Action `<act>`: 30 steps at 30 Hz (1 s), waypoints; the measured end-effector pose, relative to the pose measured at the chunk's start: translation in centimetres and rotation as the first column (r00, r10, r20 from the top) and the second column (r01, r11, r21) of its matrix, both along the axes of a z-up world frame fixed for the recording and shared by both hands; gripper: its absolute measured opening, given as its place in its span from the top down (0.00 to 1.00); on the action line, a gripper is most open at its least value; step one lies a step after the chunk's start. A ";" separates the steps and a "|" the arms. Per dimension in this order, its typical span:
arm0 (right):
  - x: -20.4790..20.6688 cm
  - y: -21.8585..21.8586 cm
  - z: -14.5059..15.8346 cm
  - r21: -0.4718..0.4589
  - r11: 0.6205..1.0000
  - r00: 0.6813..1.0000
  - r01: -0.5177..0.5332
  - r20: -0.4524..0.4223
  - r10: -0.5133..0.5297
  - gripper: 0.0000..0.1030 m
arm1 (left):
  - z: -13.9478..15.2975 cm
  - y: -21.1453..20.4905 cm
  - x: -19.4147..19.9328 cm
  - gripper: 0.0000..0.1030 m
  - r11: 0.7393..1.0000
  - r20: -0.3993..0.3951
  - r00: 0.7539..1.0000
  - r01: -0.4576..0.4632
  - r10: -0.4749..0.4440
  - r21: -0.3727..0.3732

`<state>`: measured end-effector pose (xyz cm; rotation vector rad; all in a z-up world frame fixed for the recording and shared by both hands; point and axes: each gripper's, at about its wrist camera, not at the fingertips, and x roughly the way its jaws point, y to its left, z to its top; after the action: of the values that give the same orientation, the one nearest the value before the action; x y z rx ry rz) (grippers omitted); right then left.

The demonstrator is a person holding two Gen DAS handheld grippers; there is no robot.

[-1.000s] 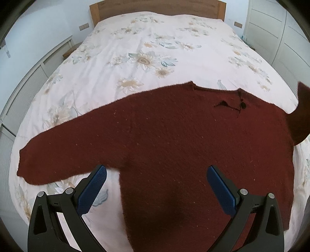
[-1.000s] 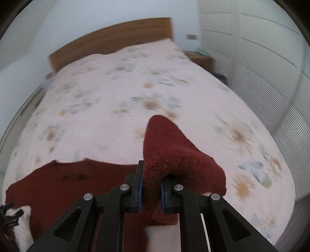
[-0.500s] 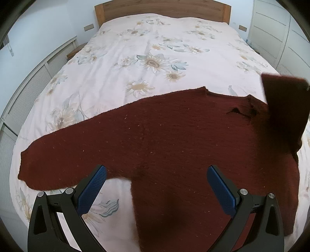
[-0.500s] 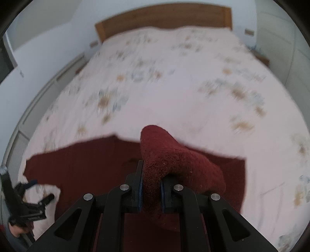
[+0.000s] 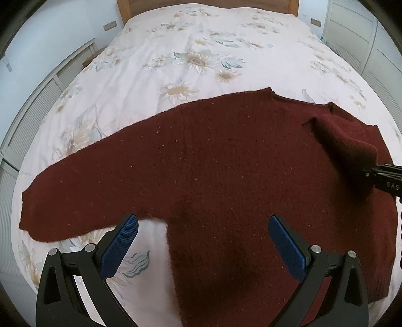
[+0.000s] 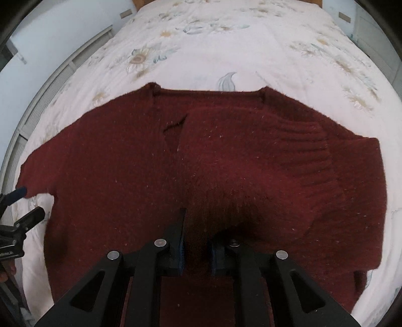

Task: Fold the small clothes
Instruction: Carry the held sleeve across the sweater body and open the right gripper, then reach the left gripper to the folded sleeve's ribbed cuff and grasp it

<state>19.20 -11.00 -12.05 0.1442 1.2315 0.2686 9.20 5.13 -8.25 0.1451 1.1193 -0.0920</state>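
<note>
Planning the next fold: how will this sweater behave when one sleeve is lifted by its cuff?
Probably floppy: the sleeve pinched in the right claw bends over and lies on the sweater body. The thick, fuzzy knit likely grips rather than slips. It looks bulky, so folds may sit puffy on the bed.

**Sweater spread across the bed, one sleeve folded in**

Spread flat on the bed (image 5: 191, 42): a sweater (image 5: 213, 161), directly beyond and beneath both tongs. Left tongs (image 5: 202, 241) over its lower body, left sleeve (image 5: 83, 186) stretched out past their left side. Right tongs (image 6: 196, 245) over the right half, right sleeve (image 6: 263, 151) clamped between them and folded inward onto the chest. Neckline (image 6: 208, 91) farthest from both tongs, headboard (image 5: 206, 3) behind it.
</note>
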 end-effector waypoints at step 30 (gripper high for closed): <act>-6.5 -11.8 3.5 -0.192 0.973 0.991 0.130 0.059 -0.121 0.22 | 1.3 -4.6 0.7 0.01 0.997 -0.003 0.997 0.082 -0.082 -0.001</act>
<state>12.74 -22.80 -8.52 0.0452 1.1903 0.0396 9.90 0.51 -6.97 0.1899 1.1168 -0.1655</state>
